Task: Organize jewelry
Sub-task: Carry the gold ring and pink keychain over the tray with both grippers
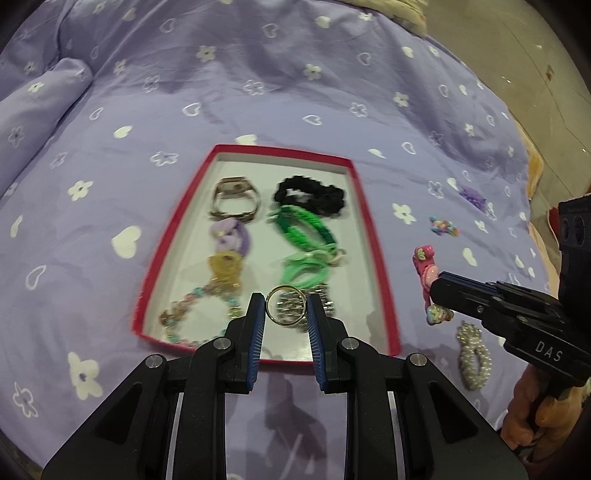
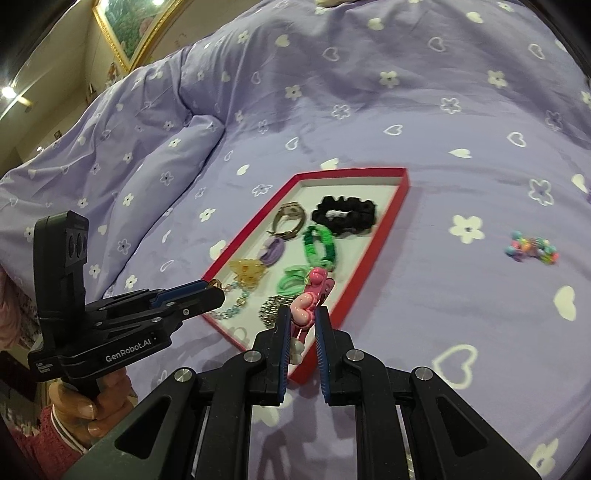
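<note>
My left gripper (image 1: pixel 285 306) is shut on a gold ring (image 1: pixel 285 305), held above the near end of the red tray (image 1: pixel 177 225). The tray lies on the purple bedspread and holds a watch (image 1: pixel 234 199), a black scrunchie (image 1: pixel 310 195), green hair ties (image 1: pixel 303 229), a purple clip (image 1: pixel 231 232), a yellow clip (image 1: pixel 223 273), a bead bracelet (image 1: pixel 184 314) and a silver piece (image 1: pixel 321 299). My right gripper (image 2: pixel 302 317) is shut on a pink hair clip (image 2: pixel 308 299) over the red tray's (image 2: pixel 404 184) near right edge. The left gripper (image 2: pixel 218 290) also shows at the left of the right wrist view.
Loose on the bedspread right of the tray lie a colourful bead cluster (image 1: pixel 443 226), a purple flower piece (image 1: pixel 472 195) and a pearl hair tie (image 1: pixel 474 354). A folded quilt ridge (image 2: pixel 177 147) rises at the left. A framed picture (image 2: pixel 133 26) hangs on the far wall.
</note>
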